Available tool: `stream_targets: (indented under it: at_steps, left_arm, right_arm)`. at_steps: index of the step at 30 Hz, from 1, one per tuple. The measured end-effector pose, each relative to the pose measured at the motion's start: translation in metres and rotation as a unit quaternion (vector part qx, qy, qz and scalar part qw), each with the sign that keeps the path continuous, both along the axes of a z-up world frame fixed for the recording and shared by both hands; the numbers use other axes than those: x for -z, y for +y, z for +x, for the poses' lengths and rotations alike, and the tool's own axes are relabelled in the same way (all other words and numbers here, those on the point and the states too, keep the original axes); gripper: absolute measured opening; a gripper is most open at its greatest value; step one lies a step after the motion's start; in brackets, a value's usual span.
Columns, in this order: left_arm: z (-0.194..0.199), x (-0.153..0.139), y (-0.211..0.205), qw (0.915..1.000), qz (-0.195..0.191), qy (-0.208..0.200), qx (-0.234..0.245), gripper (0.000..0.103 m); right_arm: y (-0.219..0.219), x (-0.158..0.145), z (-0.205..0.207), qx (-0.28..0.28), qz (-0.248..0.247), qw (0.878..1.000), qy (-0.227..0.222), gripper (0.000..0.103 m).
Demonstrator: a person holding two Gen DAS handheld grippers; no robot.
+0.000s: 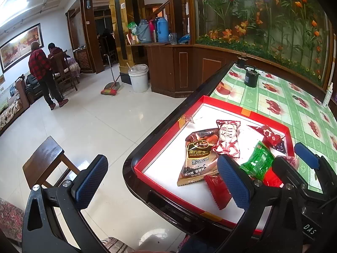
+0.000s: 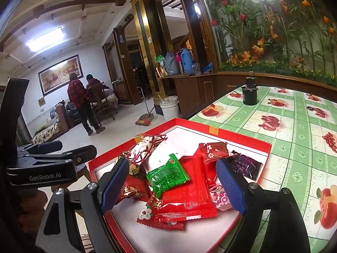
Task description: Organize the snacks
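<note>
A red-rimmed white tray sits at the near corner of the table and holds several snack packets. In the left wrist view a brown sesame packet, a red-white packet and a green packet lie in it. In the right wrist view the green packet lies on a large red packet, beside a purple packet. My left gripper is open, straddling the tray's left edge. My right gripper is open above the pile, fingers either side of the green packet.
The table has a green fruit-pattern cloth and a dark canister at its far end. A wooden stool stands left of the table. Two people, a white bucket and a broom are across the floor.
</note>
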State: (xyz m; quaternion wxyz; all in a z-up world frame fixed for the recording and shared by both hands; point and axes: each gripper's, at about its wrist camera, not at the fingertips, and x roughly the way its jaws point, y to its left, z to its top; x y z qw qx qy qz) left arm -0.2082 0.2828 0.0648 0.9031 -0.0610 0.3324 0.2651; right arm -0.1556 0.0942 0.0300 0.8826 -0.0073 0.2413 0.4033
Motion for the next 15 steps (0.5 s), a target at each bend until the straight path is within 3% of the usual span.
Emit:
stream_targets:
  at_steps: [15]
  left_arm:
    - [-0.0044, 0.0014, -0.0005, 1.0000, -0.001, 0.004, 0.000, 0.103]
  right_arm:
    - [0.0024, -0.0024, -0.0022, -0.001, 0.002, 1.000, -0.002, 0.086]
